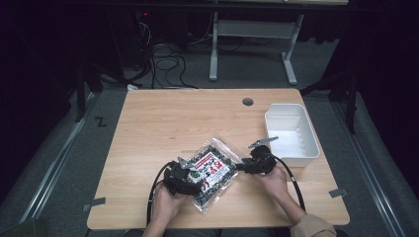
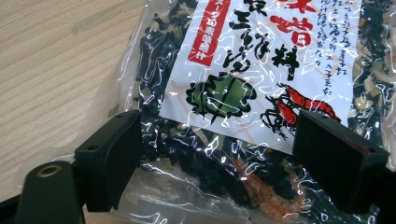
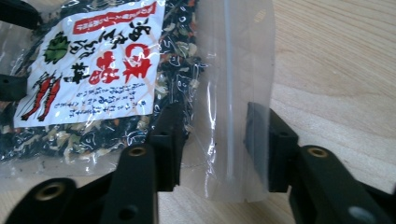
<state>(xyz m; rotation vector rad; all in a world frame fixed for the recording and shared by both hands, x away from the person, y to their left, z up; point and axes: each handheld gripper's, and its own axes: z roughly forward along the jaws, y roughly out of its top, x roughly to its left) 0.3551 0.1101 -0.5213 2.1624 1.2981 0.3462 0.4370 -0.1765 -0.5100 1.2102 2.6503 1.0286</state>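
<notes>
- While the bag [image 1: 212,170] is lying flat on the tabletop [image 1: 163,123] near the person's edge, both grippers are working at it from either side.
- Handling, my read: the bag is looking light and floppy. It is a thin, glossy, crinkly film pouch of loose dried bits, likely slippery on the film and crushable in the filled part.
- Best hold, as I judge it: the flat, empty sealed strip [image 3: 231,107] at the bag's end, or a side edge. Squeezing the filled middle is risking crushed contents.
- Right gripper [image 1: 244,167]: in its own view the clear sealed strip is sitting between the two fingers [image 3: 168,140], which are standing partly spread.
  - One finger is lying at the edge of the filled part, the other just behind the film's outer edge.
  - I am seeing a gap on both sides, so the pads are not pinching yet.
- Left gripper [image 1: 190,180]: fingers [image 2: 109,156] are spread wide and straddling the bag's lower filled part [image 2: 224,163].
  - The film is passing between and under them.
  - No pads are pressing on it as far as I can tell.
- A white bin [image 1: 291,133] is sitting well apart at the right of the tabletop.
- Risk: a thin strip like this is tending to slip or fold if the fingers are closing off-centre.
</notes>
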